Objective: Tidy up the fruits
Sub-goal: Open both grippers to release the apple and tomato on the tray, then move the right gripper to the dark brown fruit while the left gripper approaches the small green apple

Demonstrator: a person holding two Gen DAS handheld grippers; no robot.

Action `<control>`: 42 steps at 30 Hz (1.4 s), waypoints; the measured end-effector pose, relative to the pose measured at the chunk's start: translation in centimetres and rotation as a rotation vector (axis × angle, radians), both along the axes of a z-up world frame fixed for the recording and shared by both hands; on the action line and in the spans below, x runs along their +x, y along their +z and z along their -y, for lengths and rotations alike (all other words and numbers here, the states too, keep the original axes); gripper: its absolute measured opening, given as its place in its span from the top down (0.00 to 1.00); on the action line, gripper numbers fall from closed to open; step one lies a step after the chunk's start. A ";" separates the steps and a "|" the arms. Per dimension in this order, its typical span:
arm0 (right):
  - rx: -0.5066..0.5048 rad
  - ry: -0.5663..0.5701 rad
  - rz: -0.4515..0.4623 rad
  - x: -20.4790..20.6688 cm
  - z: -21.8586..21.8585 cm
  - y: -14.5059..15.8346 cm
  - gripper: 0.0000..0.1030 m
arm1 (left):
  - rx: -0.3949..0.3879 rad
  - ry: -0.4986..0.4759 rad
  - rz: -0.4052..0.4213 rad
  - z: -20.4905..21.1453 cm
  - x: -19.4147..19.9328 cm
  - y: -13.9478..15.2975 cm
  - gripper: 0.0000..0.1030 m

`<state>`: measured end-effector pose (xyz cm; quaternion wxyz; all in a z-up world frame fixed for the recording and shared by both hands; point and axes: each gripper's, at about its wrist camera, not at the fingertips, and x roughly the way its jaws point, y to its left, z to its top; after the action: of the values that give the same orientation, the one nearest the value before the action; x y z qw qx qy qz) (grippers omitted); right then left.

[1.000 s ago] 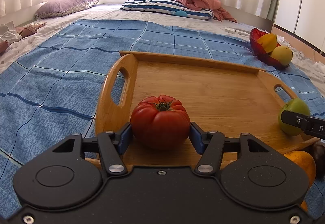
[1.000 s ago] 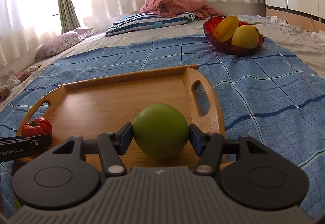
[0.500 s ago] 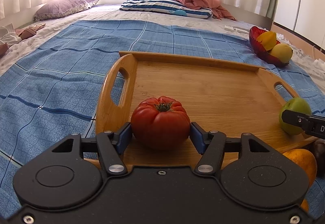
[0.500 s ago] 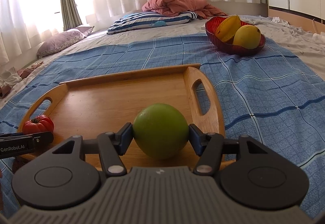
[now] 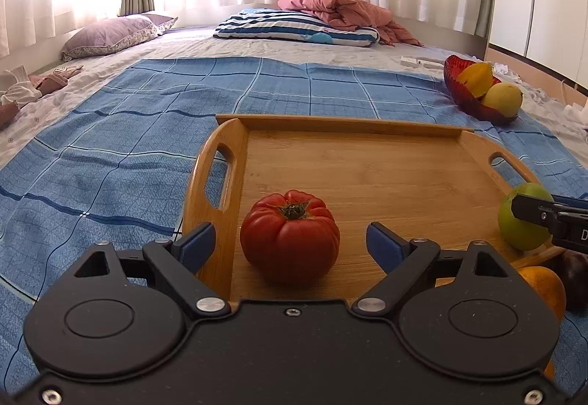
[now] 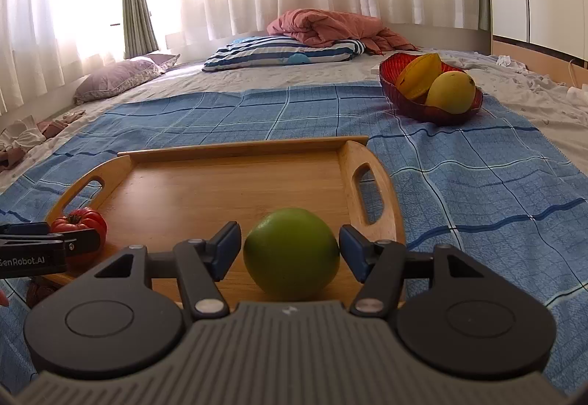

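Note:
A ribbed red tomato (image 5: 290,236) rests on the wooden tray (image 5: 367,162) near its left handle. My left gripper (image 5: 290,245) is opening around it, and both blue pads stand clear of its sides. A green apple (image 6: 291,253) sits on the same tray (image 6: 228,181) by the right handle. My right gripper (image 6: 290,250) is opening too, with a small gap showing between each pad and the apple. In the left wrist view the apple (image 5: 523,221) shows at the tray's right end. In the right wrist view the tomato (image 6: 81,221) shows at the left end.
A red bowl (image 6: 422,107) with a yellow mango and a starfruit stands far right on the blue checked cloth (image 5: 110,162). An orange fruit (image 5: 544,285) and a dark one (image 5: 575,272) lie beside the tray's near right corner. Pillows and a pink blanket (image 5: 341,13) lie at the back.
Both grippers have let go: the left pads spread wide from the tomato, the right pads came slightly off the apple. Both fruits stay on the tray.

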<state>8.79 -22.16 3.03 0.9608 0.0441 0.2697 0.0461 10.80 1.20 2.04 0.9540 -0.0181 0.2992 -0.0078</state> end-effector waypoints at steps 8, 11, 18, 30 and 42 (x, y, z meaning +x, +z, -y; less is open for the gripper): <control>0.021 -0.004 0.015 -1.1 0.3 0.1 0.19 | -0.012 -0.004 0.022 -0.3 -1.7 0.6 0.05; 0.025 -0.010 0.028 -1.7 0.4 0.1 0.14 | -0.011 -0.013 0.029 -0.3 -2.4 0.9 0.03; 0.018 -0.019 0.076 -3.6 0.3 0.0 0.09 | -0.032 -0.030 0.051 0.0 -4.4 0.9 0.00; 0.043 -0.056 0.108 -5.7 0.8 -1.0 0.02 | -0.005 -0.088 0.073 1.7 -7.1 0.1 0.00; -0.009 -0.100 0.136 -7.8 1.1 -1.7 0.01 | 0.001 -0.125 0.089 2.7 -9.0 0.0 0.00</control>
<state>1.02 -23.22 1.31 0.9783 0.0498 0.2013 -0.0004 1.80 -1.50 2.08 0.9640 0.0015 0.2571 -0.0682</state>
